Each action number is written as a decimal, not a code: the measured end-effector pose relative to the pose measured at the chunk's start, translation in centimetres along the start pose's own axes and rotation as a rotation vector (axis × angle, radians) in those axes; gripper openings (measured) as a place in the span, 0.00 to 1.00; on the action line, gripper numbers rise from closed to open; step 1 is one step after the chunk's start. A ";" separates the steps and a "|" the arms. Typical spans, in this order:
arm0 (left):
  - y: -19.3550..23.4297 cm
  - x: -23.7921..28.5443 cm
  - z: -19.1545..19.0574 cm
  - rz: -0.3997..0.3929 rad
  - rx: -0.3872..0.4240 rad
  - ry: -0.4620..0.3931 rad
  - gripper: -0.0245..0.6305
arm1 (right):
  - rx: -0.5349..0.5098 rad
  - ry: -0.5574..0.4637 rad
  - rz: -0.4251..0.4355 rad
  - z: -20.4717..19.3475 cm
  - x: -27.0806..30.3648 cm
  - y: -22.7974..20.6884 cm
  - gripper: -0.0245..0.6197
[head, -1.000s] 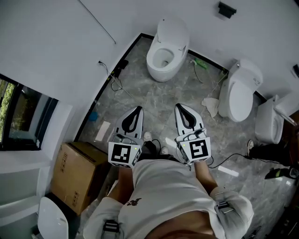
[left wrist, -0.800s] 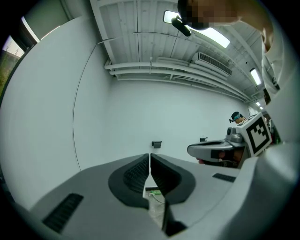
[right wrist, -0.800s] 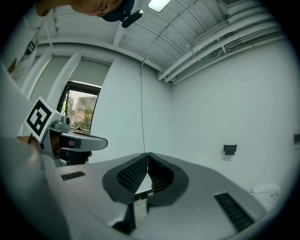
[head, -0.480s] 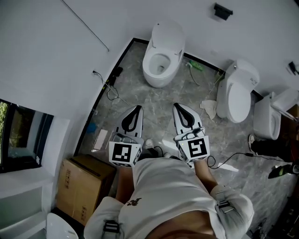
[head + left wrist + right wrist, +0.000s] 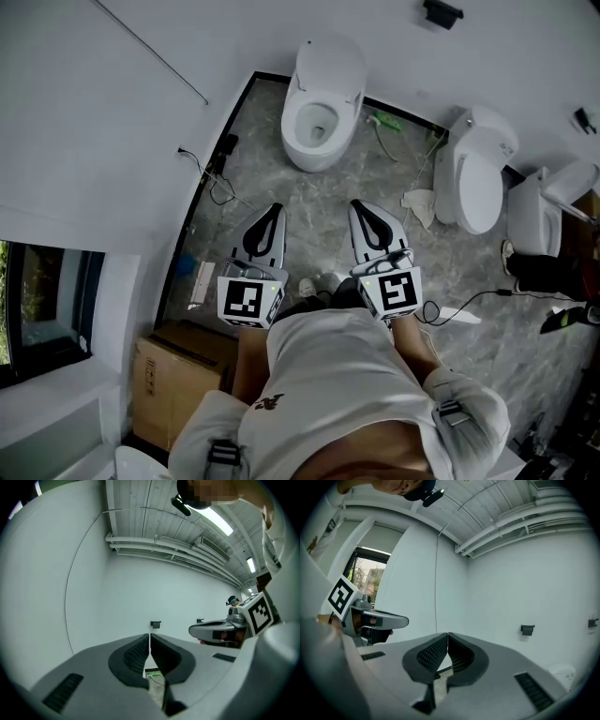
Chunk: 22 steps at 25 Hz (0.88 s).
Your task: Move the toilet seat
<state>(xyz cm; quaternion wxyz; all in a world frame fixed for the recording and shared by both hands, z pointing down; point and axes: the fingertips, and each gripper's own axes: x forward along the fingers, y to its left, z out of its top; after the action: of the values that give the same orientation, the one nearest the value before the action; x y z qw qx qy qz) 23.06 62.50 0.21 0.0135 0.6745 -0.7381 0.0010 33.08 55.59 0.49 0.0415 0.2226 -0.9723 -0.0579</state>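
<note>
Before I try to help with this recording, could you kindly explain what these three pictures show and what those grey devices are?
No robot here: a person carries a hand-held two-jaw tool in each hand, the left gripper and the right gripper. The marker cubes belong to the tools. The head view comes from a camera on the person's head, looking steeply down at the grey marbled floor. The other two pictures come from cameras riding on each gripper, looking along its jaws toward a white wall. On the floor stand an open toilet by the far wall, a closed toilet to the right, a cardboard box at lower left, and loose cables. Both pairs of jaws are shut with nothing between them; neither touches a toilet.
</note>
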 end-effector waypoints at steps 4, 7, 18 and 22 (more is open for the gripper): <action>1.4 0.9 -0.3 -0.015 -0.013 0.005 0.08 | -0.001 0.015 -0.017 -0.2 1.5 0.0 0.07; 2.0 2.0 -0.9 -0.028 -0.019 0.014 0.08 | 0.010 0.029 -0.028 -0.9 2.5 -0.5 0.07; 3.8 9.1 -0.9 -0.023 -0.002 0.025 0.08 | 0.033 0.027 -0.024 -1.7 8.1 -5.7 0.07; 5.1 12.1 -0.4 -0.010 0.010 0.025 0.08 | 0.041 0.020 -0.010 -1.5 10.8 -7.7 0.07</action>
<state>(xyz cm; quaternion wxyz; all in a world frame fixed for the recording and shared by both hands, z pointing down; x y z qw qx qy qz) 16.92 50.94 0.90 0.0195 0.6782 -0.7345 0.0133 26.87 43.84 1.55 0.0462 0.2290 -0.9717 -0.0361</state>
